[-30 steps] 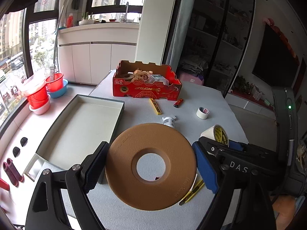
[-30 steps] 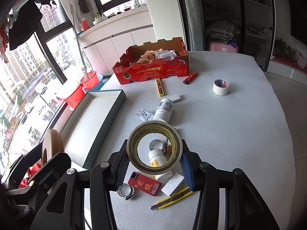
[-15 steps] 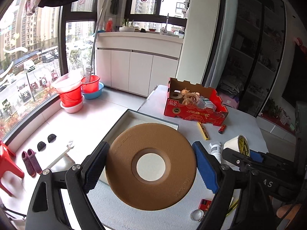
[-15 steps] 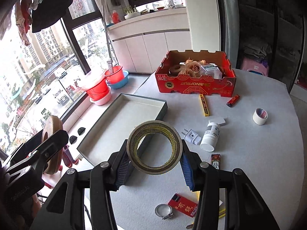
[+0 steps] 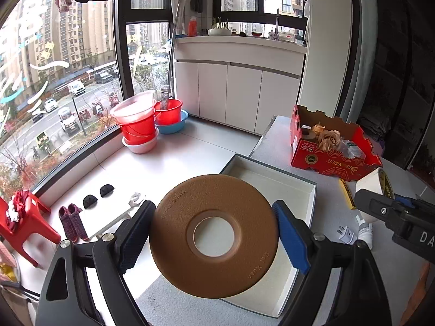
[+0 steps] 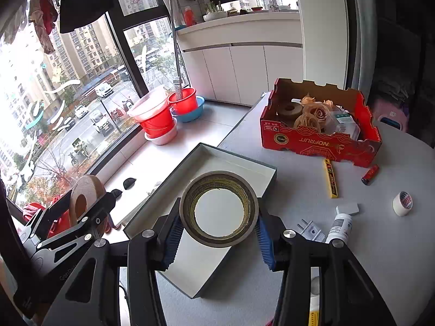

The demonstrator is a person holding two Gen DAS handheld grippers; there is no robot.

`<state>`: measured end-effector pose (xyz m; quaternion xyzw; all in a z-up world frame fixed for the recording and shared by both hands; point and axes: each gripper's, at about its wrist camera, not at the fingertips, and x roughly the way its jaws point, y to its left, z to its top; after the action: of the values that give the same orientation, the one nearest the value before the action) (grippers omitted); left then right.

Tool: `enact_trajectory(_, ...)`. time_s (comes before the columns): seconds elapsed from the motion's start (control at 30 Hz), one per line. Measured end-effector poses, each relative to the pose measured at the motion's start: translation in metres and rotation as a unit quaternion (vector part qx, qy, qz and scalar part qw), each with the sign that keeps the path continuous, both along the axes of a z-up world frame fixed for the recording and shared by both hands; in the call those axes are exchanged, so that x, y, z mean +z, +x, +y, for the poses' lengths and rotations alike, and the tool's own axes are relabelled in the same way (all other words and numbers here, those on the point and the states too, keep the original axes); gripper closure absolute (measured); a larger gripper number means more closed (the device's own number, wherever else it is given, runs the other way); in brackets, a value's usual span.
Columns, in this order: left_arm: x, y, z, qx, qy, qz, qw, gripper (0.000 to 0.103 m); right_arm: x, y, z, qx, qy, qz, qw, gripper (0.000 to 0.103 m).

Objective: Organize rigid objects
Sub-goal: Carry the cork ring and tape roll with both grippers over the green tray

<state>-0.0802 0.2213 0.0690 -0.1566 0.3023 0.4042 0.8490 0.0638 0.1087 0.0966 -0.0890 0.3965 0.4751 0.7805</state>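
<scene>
Brown disc [image 5: 213,235] with a round centre hole sits clamped between the fingers of the left tool [image 5: 213,237], held above the near end of the shallow grey-rimmed tray [image 5: 312,190] — the tray's white floor shows through the hole. Right tool [image 6: 217,235] grips a tape roll [image 6: 218,208] by its outer wall, also over that tray. Ahead and to the right of it on the bench [image 6: 394,244] lie a yellow utility knife [image 6: 330,178], a white bottle [image 6: 339,226], a small white tape roll [image 6: 402,203] — and beyond them the red cardboard box [image 6: 318,140].
</scene>
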Motion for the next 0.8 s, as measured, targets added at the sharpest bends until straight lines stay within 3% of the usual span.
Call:
enact_trajectory(0.33,-0.06,0.029,0.021,0.01,-0.03,0.051,0.9982,0.015,-0.053,0.014,0.037,0.013,-0.027,0.041,0.999,0.053)
enact_trajectory(0.8,-0.104,0.041,0.035,0.001,-0.067,0.08,0.9946,0.015,-0.102,0.017,0.067,0.026,-0.059,0.075,0.995,0.053)
